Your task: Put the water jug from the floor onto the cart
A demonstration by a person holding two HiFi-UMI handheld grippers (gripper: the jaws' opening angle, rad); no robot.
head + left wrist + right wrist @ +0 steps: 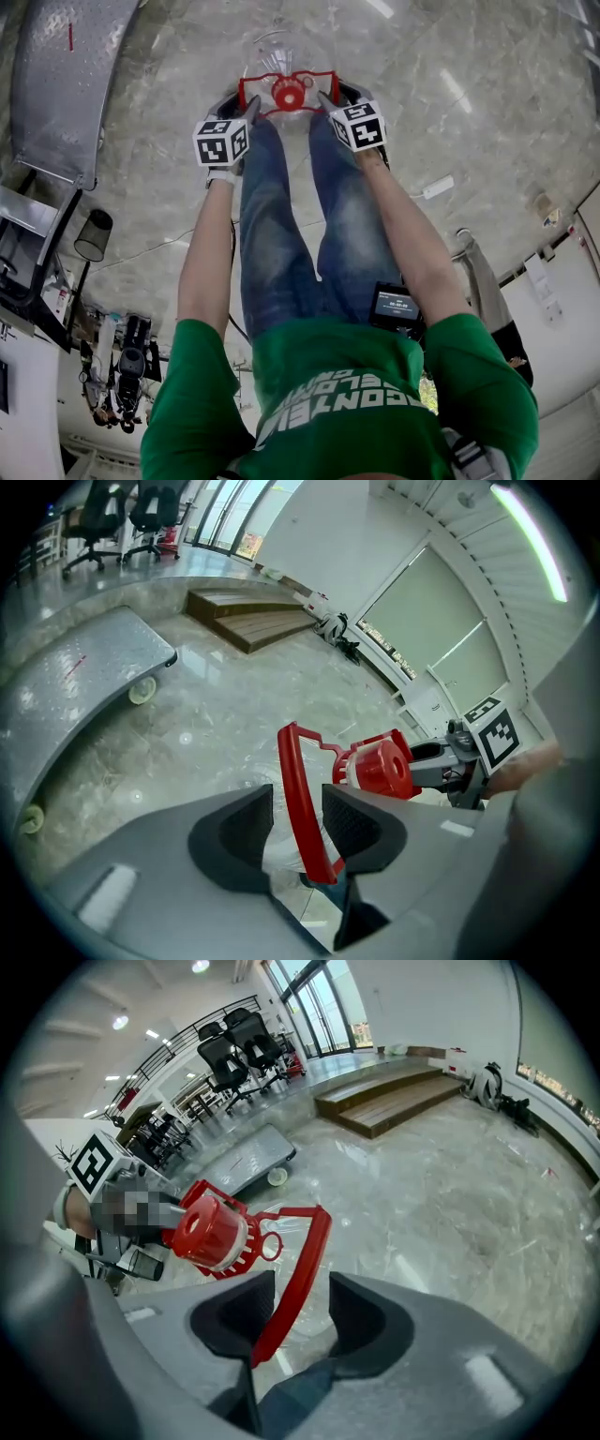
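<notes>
Water jug: seen upright on the marble floor, just ahead of the person's feet and not yet lifted.
Red handle: a frame fixed at the neck, with a side bar offered to each flank so that the load can be shared by two claws.
Left gripper: pointed steeply down beside the jug; its jaws are held apart with one bar threaded between them, nearer the pad on the cap's side. Nothing is clamped.
Right gripper: set as a mirror of the left, jaws likewise spread around the opposite bar, with daylight left on the outer side.
Cart: a flat grey platform on wheels, parked well apart from the jug, at the upper left of the head view.
Step judged: the two-sided grasp is being lined up; both claws must be closed before any lift.
Risk judged: the jug could be tipped by an uneven pinch on such thin bars.
</notes>
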